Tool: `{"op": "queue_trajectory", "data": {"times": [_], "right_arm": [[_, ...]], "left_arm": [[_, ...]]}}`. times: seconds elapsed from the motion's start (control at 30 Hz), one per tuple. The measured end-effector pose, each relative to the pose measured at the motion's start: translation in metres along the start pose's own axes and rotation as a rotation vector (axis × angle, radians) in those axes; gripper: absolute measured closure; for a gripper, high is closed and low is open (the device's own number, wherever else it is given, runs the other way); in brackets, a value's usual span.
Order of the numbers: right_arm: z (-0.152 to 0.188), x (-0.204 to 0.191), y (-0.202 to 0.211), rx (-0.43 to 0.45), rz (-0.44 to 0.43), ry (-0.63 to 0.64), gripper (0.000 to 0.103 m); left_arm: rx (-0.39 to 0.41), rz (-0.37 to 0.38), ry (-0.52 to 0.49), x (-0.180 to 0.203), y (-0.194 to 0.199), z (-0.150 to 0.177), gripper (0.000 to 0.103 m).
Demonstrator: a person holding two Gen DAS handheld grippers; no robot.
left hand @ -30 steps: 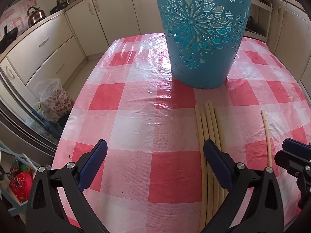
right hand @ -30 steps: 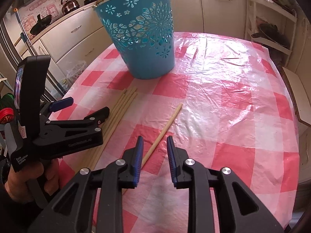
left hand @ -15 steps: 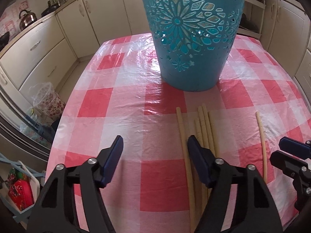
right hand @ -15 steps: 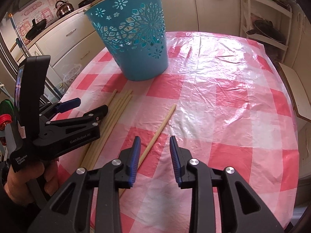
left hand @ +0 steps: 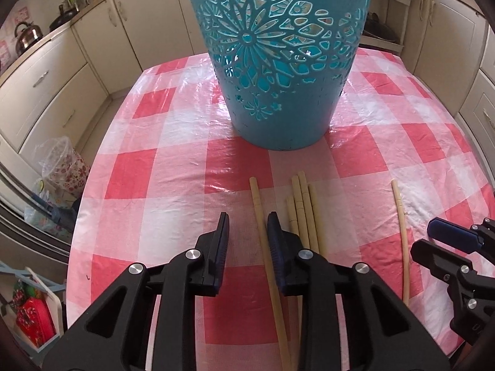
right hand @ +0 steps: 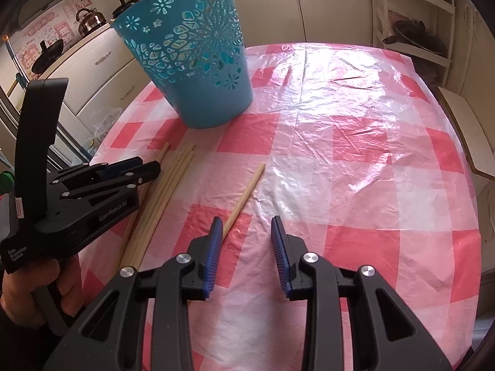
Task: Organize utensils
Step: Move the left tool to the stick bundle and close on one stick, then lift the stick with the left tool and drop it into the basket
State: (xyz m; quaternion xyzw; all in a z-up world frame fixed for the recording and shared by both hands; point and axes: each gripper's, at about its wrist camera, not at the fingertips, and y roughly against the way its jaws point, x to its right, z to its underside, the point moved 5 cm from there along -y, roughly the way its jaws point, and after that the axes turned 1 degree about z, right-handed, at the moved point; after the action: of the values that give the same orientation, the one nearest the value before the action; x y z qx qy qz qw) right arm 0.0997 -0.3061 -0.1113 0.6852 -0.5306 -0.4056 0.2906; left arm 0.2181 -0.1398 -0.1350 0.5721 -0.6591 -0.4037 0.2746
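Note:
A blue cut-out basket (left hand: 278, 61) stands upright on the red-checked table; it also shows in the right wrist view (right hand: 191, 58). Several pale chopsticks lie in front of it. One chopstick (left hand: 263, 232) lies apart from the bundle (left hand: 301, 213), running between the fingers of my left gripper (left hand: 247, 225), whose jaws are narrowed but still apart around it. A single chopstick (left hand: 402, 228) lies to the right, also in the right wrist view (right hand: 244, 194). My right gripper (right hand: 246, 232) is open and empty, its left finger beside that chopstick's near end.
The checked tablecloth (right hand: 355, 154) is covered with wrinkled clear plastic. Kitchen cabinets (left hand: 46, 92) and a kettle (left hand: 26, 35) stand beyond the table's left edge. A shelf with pans (right hand: 411, 40) is at the back right. A plastic bag (left hand: 58, 164) sits on the floor.
My left gripper has narrowed its jaws and shifted right, so one chopstick now lies between its fingers, parted from the bundle. My right gripper has opened a little wider.

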Motion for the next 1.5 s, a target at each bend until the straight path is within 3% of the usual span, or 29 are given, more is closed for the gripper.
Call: {"op": "queue_trajectory", "data": {"times": [0.23,0.33,0.77,0.9,1.17,1.5], "right_arm": [[0.000,-0.003,-0.003,-0.001,0.006,0.002,0.069],[-0.001,-0.003,-0.004,0.003,0.009,0.000,0.069],[-0.002,-0.006,-0.006,0.014,0.030,0.024,0.069],[-0.003,-0.008,-0.007,0.017,0.037,0.037,0.067],[-0.003,-0.008,-0.007,0.021,0.042,0.048,0.065],[-0.001,-0.006,-0.005,0.023,0.032,0.035,0.065]], "left_arm": [[0.018,0.006,0.003,-0.001,0.001,0.002,0.080],[0.023,0.026,-0.011,0.002,0.002,0.004,0.097],[0.037,0.048,-0.017,0.000,0.002,0.004,0.098],[0.047,0.092,0.020,-0.008,0.005,0.004,0.098],[0.221,0.158,0.120,-0.049,0.074,-0.018,0.098],[0.532,0.238,0.191,-0.069,0.175,-0.102,0.098]]}}
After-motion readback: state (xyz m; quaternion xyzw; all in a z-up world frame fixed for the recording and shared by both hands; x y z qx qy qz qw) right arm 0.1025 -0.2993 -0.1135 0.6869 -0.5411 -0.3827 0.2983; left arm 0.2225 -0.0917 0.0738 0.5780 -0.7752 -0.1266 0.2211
